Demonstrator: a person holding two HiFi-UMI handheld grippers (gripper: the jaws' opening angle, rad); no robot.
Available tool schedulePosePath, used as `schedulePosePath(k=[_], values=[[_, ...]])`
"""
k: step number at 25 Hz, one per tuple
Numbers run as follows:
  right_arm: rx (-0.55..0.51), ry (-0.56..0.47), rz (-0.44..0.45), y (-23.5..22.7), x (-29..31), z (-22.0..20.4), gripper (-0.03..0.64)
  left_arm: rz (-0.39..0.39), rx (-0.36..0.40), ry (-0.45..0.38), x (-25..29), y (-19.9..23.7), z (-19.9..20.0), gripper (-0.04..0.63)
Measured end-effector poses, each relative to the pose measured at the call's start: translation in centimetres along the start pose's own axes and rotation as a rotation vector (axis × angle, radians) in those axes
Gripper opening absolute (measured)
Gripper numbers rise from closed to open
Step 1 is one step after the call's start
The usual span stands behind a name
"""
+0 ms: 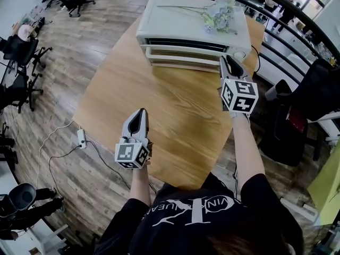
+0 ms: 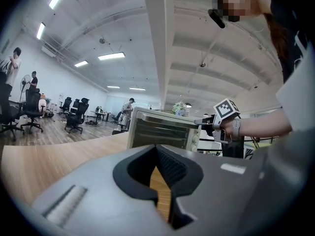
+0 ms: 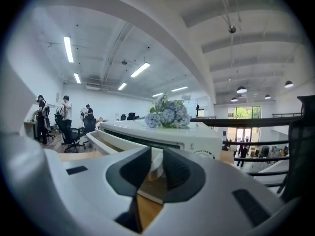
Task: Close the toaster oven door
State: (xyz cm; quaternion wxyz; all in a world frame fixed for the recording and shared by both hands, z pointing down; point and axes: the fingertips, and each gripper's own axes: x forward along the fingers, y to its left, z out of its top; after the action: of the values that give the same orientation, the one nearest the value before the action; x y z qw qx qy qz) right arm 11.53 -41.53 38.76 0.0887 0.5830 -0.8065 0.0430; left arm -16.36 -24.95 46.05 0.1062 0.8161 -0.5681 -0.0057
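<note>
"Where's the door (image 1: 180, 57)?"

"On the oven (image 1: 191, 20), at the back of the table (image 1: 159, 110). It hangs part open. The right gripper (image 1: 229, 62) is at its right end, jaws a crack apart, holding nothing. The left gripper (image 1: 141, 112) is over the table, jaws pressed together, empty."

"What could go wrong?"

"A push at one end might slip off — or shove the oven back."

"How many things?"

"One oven, one door, one bunch of flowers (image 1: 219, 17), two grippers."

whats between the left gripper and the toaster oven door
Only bare table lies between the left gripper and the toaster oven door; the head view shows it.
</note>
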Motion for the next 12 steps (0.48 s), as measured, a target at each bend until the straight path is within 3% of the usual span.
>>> schedulePosePath(k=[6,12], values=[[-0.012,-0.016,-0.02,-0.7,1.0,0.7,0.069,0.038,-0.001,-0.002,-1.1,0.6,0.0,0.012],[-0.033,-0.021,-0.028,-1.0,2.0,1.2,0.026,0.085,-0.006,-0.007,-2.3,1.6,0.1,0.012]])
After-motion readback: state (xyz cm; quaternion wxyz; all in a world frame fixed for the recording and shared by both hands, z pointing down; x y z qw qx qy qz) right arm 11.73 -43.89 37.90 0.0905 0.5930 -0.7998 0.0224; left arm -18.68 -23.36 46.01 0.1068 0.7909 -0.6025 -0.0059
